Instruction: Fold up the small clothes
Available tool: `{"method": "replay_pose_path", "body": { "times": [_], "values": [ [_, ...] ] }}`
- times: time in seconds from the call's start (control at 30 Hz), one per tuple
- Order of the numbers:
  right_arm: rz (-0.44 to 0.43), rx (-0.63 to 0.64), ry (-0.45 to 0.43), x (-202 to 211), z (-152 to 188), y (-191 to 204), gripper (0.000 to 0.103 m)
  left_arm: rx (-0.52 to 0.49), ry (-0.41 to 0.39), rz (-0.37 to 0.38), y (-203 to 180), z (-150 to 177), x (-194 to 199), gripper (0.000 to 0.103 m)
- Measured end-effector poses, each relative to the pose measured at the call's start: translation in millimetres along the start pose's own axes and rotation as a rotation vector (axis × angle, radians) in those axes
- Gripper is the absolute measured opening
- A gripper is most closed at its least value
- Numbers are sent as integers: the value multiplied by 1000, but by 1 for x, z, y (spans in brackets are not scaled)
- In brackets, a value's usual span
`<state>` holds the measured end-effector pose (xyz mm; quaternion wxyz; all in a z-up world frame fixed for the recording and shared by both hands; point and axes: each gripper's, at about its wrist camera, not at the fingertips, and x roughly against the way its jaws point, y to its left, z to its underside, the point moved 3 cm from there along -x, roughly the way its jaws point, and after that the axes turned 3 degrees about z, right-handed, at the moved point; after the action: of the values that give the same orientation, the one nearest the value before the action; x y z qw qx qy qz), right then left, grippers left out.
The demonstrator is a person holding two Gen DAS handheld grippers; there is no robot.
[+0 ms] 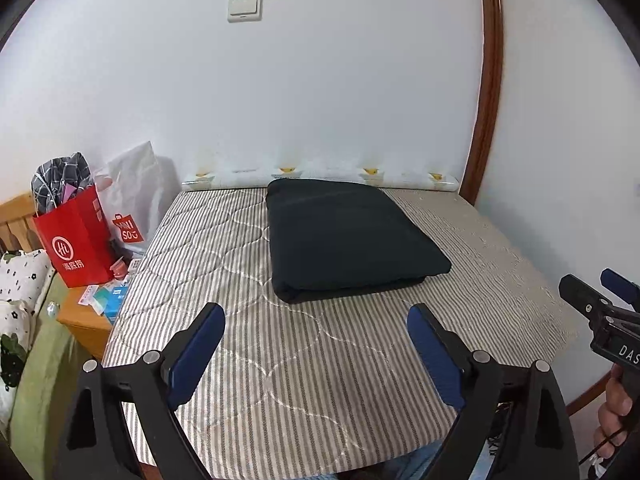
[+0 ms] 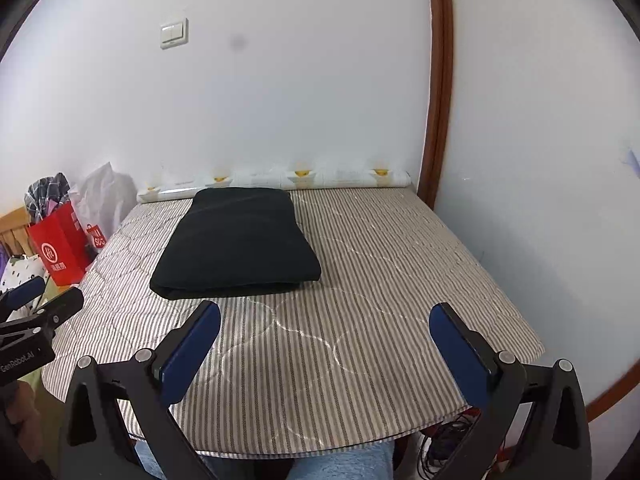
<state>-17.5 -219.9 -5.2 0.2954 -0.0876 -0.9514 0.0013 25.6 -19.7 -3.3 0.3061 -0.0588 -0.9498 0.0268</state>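
Observation:
A black garment (image 1: 344,236) lies folded into a thick rectangle on the striped table cover (image 1: 280,360), toward the far wall. It also shows in the right wrist view (image 2: 240,244), left of centre. My left gripper (image 1: 316,312) is open and empty, held over the near part of the table, short of the garment. My right gripper (image 2: 326,310) is open and empty, to the right of the left one and nearer than the garment. Each gripper shows at the edge of the other's view: the right (image 1: 600,284) and the left (image 2: 44,292).
A red paper bag (image 1: 76,240) stuffed with checked cloth and a white plastic bag (image 1: 132,192) stand on a wooden cabinet (image 1: 84,324) left of the table. A white wall and a brown door frame (image 1: 488,92) lie behind. Cables (image 2: 444,436) hang under the table's near right edge.

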Motion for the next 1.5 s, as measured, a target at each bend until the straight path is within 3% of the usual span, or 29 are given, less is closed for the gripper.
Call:
{"method": "replay_pose_path", "body": {
  "times": [1.5],
  "values": [
    [23, -4, 17, 3, 6, 6, 103, 23, -4, -24, 1, 3, 7, 93]
  ]
}}
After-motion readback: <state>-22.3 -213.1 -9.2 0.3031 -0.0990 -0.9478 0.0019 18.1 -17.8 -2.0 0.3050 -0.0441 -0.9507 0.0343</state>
